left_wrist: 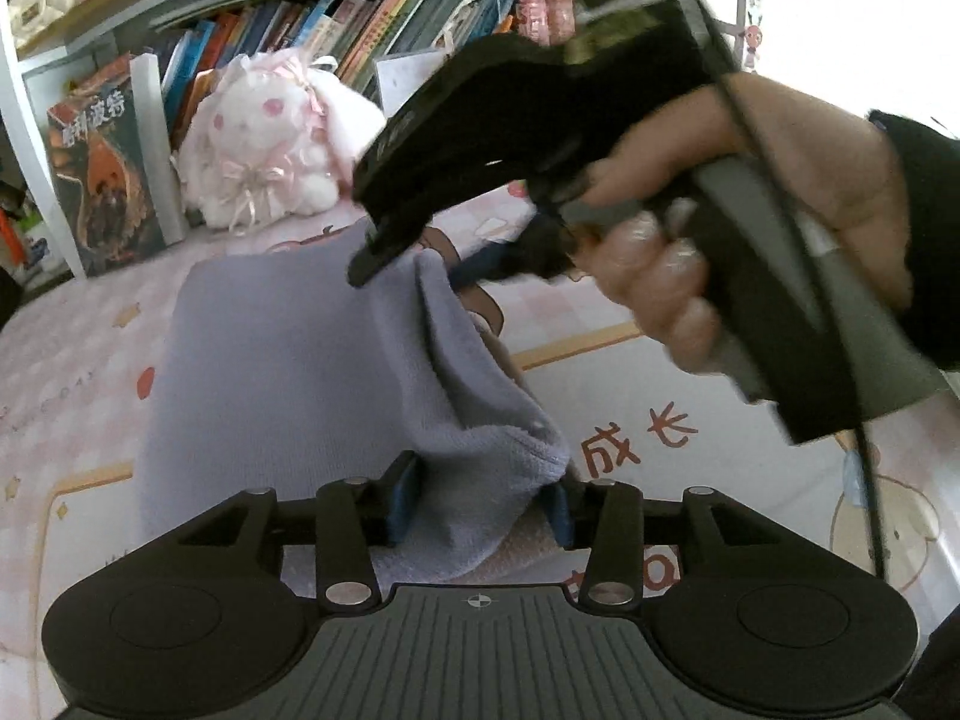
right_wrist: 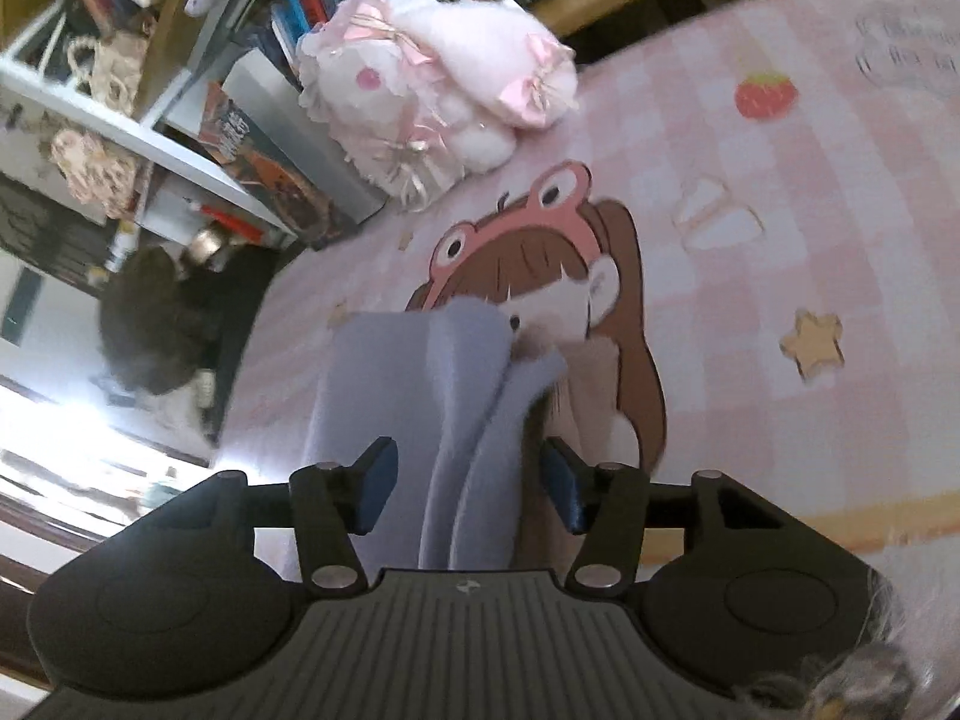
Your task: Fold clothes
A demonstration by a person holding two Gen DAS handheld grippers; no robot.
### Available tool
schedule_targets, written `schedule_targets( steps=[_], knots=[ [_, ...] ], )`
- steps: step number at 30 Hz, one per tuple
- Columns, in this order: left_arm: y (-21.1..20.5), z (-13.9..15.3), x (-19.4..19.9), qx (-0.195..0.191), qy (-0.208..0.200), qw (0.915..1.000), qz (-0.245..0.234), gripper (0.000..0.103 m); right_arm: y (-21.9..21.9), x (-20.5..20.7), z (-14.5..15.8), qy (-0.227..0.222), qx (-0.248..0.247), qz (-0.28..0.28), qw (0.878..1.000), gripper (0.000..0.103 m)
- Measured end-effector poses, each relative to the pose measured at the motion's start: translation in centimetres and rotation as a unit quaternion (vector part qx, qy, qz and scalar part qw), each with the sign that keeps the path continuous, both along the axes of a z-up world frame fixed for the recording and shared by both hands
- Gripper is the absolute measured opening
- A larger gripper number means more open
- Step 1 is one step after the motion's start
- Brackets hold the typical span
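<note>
A lavender garment [left_wrist: 288, 372] lies on the pink checked mat [left_wrist: 78, 372], with one edge folded up into a ridge. In the left wrist view my left gripper [left_wrist: 483, 492] stands over the near corner of that ridge. Its blue pads are apart and the cloth sits loosely between them. Farther along the ridge, a hand [left_wrist: 750, 228] holds my right gripper [left_wrist: 420, 264] at the far corner. In the right wrist view my right gripper [right_wrist: 468, 480] is open. The folded cloth [right_wrist: 384, 360] runs between its pads, and a gap shows beside the right pad.
A white and pink plush bunny [left_wrist: 270, 144] [right_wrist: 444, 96] sits at the back of the mat [right_wrist: 780, 180]. Behind it stand a large book [left_wrist: 102, 180] and a shelf of books [left_wrist: 360, 18]. Left of the mat's edge is a dark bundle [right_wrist: 162, 324].
</note>
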State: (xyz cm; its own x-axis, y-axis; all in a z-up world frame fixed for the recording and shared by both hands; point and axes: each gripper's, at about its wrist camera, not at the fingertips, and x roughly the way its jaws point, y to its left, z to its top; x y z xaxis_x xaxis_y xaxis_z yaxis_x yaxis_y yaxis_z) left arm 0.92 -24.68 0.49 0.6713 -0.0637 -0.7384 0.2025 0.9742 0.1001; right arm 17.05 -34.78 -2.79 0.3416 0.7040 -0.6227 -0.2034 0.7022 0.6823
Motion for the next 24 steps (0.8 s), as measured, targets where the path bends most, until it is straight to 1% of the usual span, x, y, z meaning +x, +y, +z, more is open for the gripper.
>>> schedule_targets(
  steps=[2, 4, 7, 8, 11, 12, 13, 14, 15, 17, 18, 20, 22, 24],
  knots=[
    [-0.2, 0.0, -0.1, 0.01, 0.001, 0.9999, -0.007, 0.043, 1.1, 0.2, 0.3, -0.025, -0.031, 0.014, 0.999, 0.018],
    [-0.2, -0.2, -0.2, 0.014, 0.0, 0.9999, -0.008, 0.043, 1.3, -0.2, 1.2, -0.067, -0.032, 0.043, 0.996, 0.016],
    [-0.1, -0.5, -0.2, 0.008, 0.006, 0.9999, -0.004, 0.043, -0.2, -2.3, 2.7, -0.14, 0.032, 0.077, 0.987, 0.016],
    [0.0, -0.6, -0.2, 0.005, 0.008, 0.9999, -0.003, 0.043, -0.5, -2.5, 2.6, -0.146, 0.026, 0.075, 0.986, 0.016],
    [-0.2, -0.4, -0.1, 0.004, 0.011, 0.9999, -0.005, 0.044, -0.3, -1.6, 0.8, -0.106, -0.061, 0.029, 0.992, 0.017],
    [-0.2, -0.2, -0.2, 0.004, 0.013, 0.9999, -0.005, 0.045, -0.4, -1.2, 0.1, -0.089, -0.075, 0.023, 0.993, 0.019],
    [-0.1, 0.1, -0.3, -0.001, 0.015, 0.9999, -0.005, 0.045, -0.7, -1.0, -0.2, -0.089, -0.068, 0.018, 0.994, 0.019],
    [0.3, 0.6, -0.6, -0.014, 0.012, 0.9998, -0.002, 0.049, -1.0, -1.0, -0.3, -0.09, -0.063, 0.015, 0.994, 0.021],
    [0.6, 1.0, -1.0, -0.027, 0.009, 0.9996, 0.001, 0.05, -1.3, -1.2, 0.0, -0.097, -0.069, 0.011, 0.993, 0.026],
    [1.4, 2.0, -1.8, -0.052, 0.004, 0.9986, 0.007, 0.051, -2.1, -1.7, 1.0, -0.126, -0.085, -0.01, 0.988, 0.033],
    [1.7, 2.5, -2.2, -0.064, 0.001, 0.9979, 0.01, 0.053, -2.6, -2.0, 1.4, -0.139, -0.091, -0.02, 0.986, 0.033],
    [2.7, 3.7, -3.1, -0.098, -0.016, 0.9949, 0.019, 0.053, -3.7, -2.3, 2.0, -0.147, -0.09, -0.028, 0.985, 0.034],
    [4.2, 4.7, -3.8, -0.138, -0.038, 0.989, 0.036, 0.053, -4.4, -2.6, 2.6, -0.135, -0.064, -0.019, 0.989, 0.034],
    [6.0, 5.2, -4.1, -0.17, -0.057, 0.9818, 0.064, 0.052, -4.2, -3.3, 3.2, -0.123, -0.029, 0.014, 0.992, 0.037]
  ],
)
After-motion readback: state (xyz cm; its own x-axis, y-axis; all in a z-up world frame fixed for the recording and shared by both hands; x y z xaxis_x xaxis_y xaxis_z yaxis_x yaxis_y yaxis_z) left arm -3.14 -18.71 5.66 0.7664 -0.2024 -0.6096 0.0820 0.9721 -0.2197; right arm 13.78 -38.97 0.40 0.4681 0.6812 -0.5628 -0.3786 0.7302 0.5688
